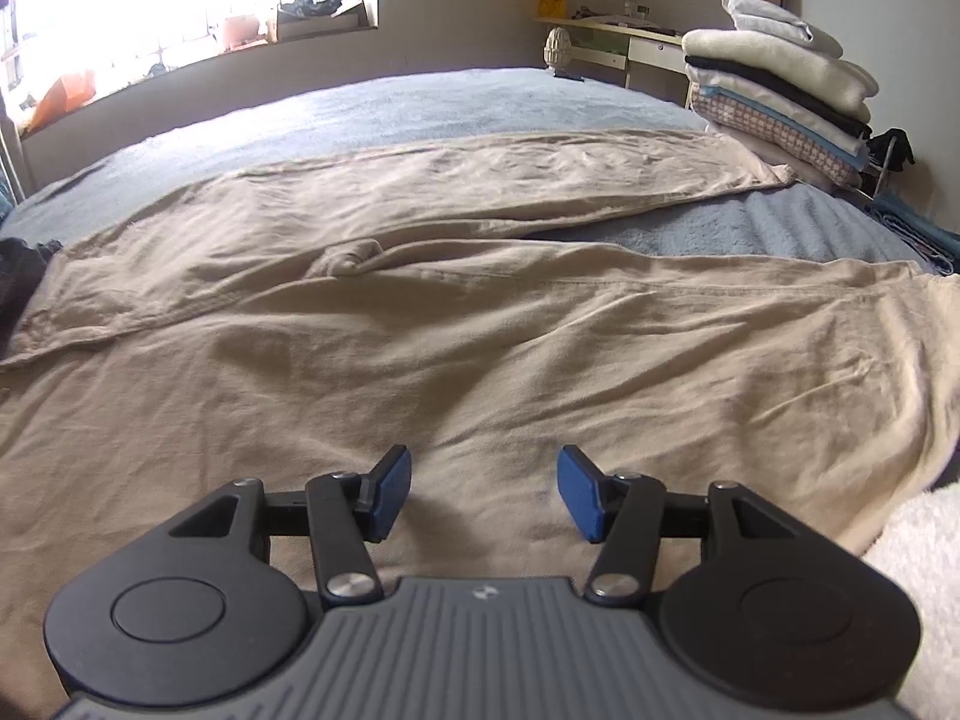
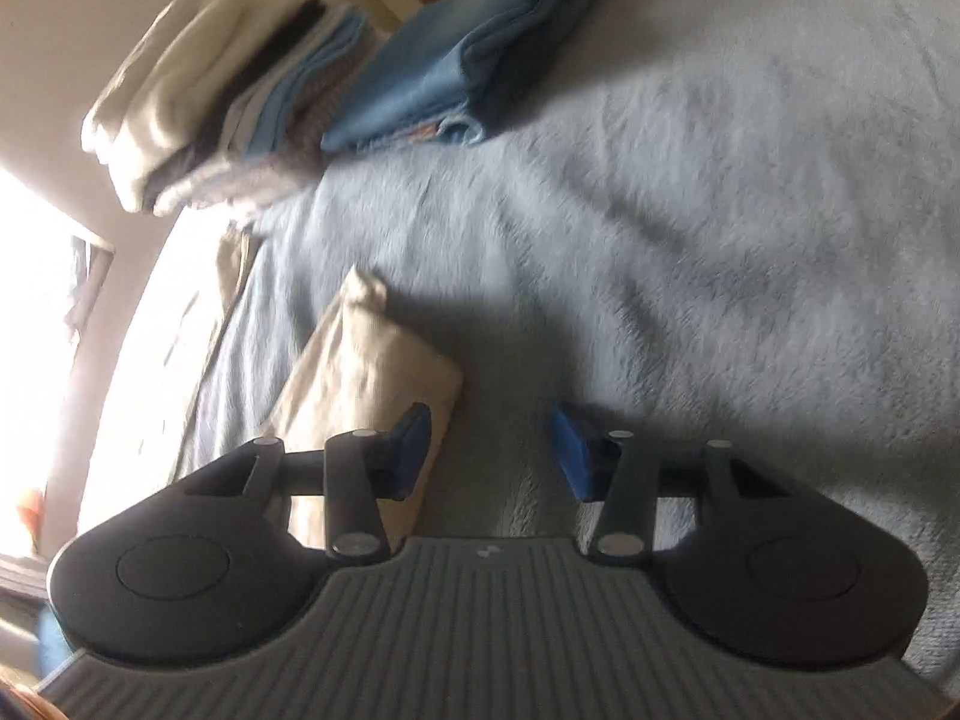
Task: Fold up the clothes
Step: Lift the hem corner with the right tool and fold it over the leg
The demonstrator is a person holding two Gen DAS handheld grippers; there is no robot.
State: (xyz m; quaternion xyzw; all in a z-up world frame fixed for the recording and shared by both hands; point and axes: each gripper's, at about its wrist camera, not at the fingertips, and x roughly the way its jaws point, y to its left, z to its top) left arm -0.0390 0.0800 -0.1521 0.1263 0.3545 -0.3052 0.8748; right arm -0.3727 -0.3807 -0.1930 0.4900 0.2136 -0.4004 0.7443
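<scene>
Trousers [image 1: 480,324]: limp, light, creased; best taken at hem [image 2: 360,360] or waistband. Left gripper [image 1: 485,493] and right gripper [image 2: 491,450] apart, empty.

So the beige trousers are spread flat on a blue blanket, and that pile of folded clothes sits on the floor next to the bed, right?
Not quite. The pile of folded clothes sits on the bed itself, at a far corner of the blue blanket, not on the floor. The left wrist view shows this. The beige trousers are indeed spread on that blanket.
</scene>
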